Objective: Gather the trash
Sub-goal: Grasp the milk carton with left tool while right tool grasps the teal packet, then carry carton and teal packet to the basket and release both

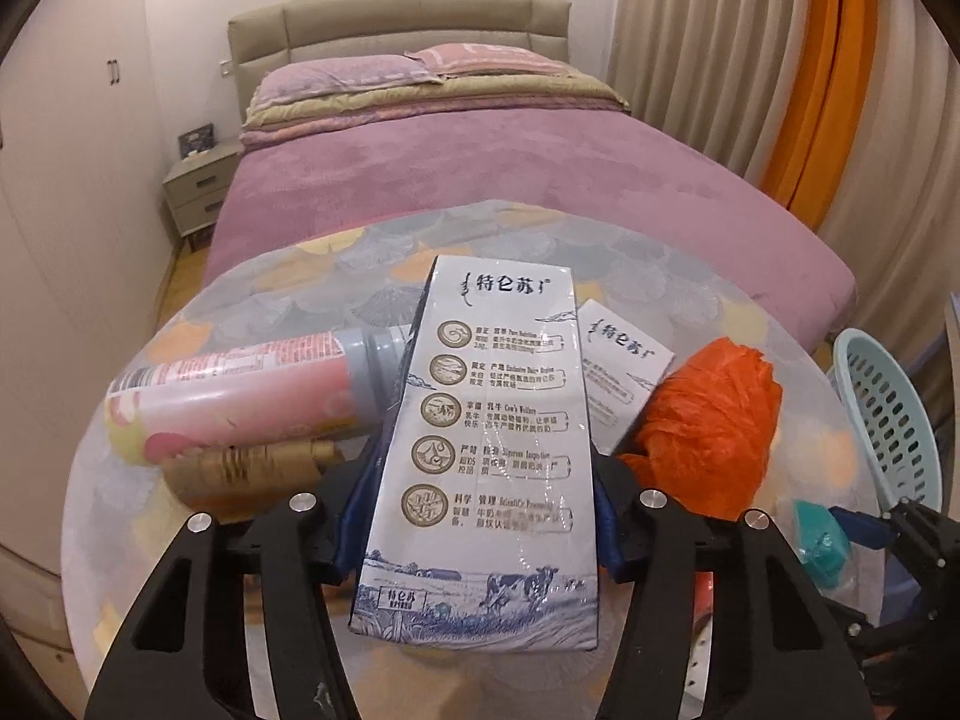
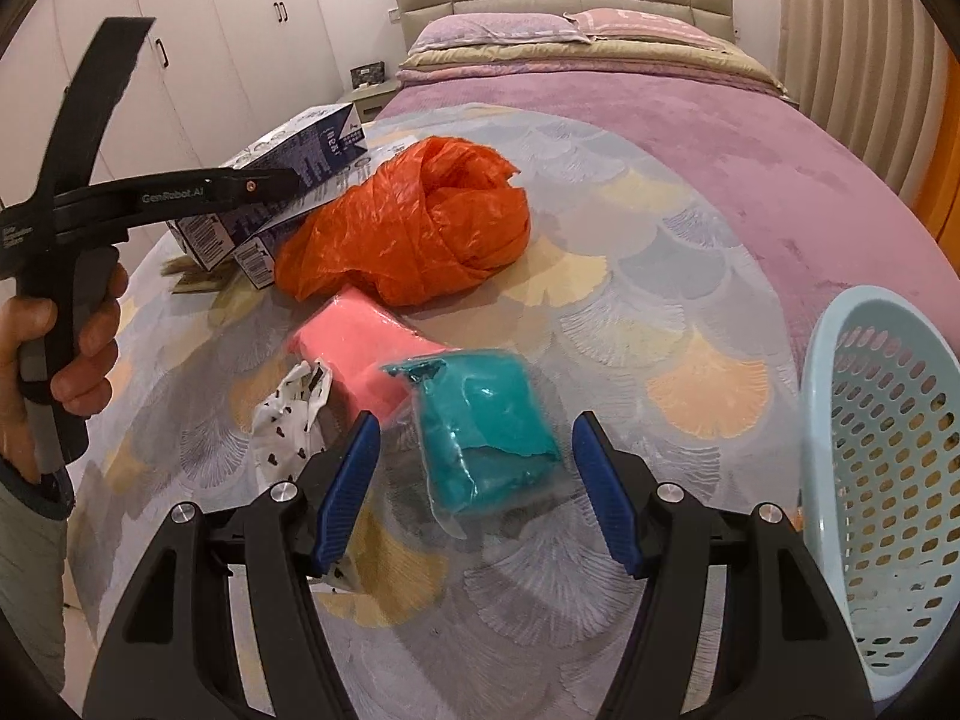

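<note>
My left gripper (image 1: 480, 516) is shut on a white and blue milk carton (image 1: 486, 450) and holds it over the round table (image 1: 288, 288). A second milk carton (image 1: 624, 366), a pink bottle (image 1: 240, 402) and a crumpled orange plastic bag (image 1: 708, 426) lie behind it. In the right wrist view my right gripper (image 2: 477, 480) is open, its fingers on either side of a teal packet (image 2: 486, 438). A pink packet (image 2: 360, 354) and a white printed wrapper (image 2: 288, 420) lie beside it. The orange bag (image 2: 414, 228) and the cartons (image 2: 282, 180) lie further back.
A light blue perforated basket (image 2: 888, 480) stands at the table's right edge, also in the left wrist view (image 1: 888, 414). A bed (image 2: 660, 120) with purple cover lies behind the table. A brown cardboard piece (image 1: 252, 462) lies under the bottle.
</note>
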